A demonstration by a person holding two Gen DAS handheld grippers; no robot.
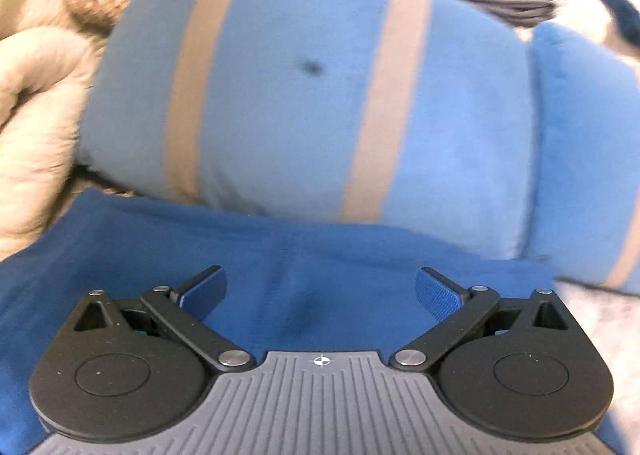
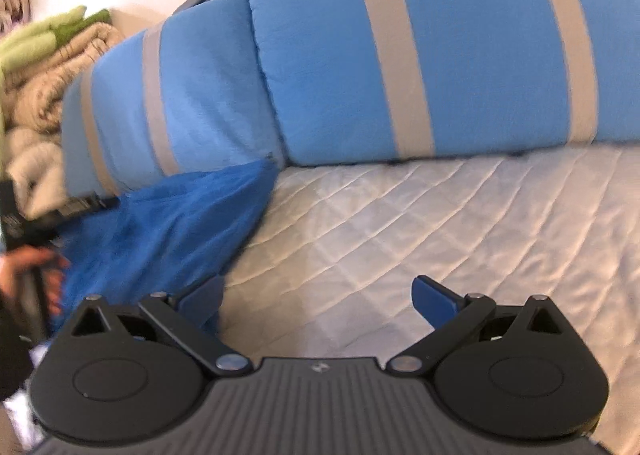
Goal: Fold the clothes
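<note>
My left tongs (image 1: 320, 291) are spread wide and grip nothing, hovering just over the dark blue garment (image 1: 200, 247), which lies flat on the bed below them. My right tongs (image 2: 318, 297) are spread as well, empty, over the white quilted bed cover (image 2: 440, 223); the garment's edge sits beside their left finger. Beyond the cloth, two light blue pillows (image 1: 304, 95) with grey stripes lean side by side. A heap of beige blankets (image 1: 36, 95) lies left of the pillows. I see no containers.
</note>
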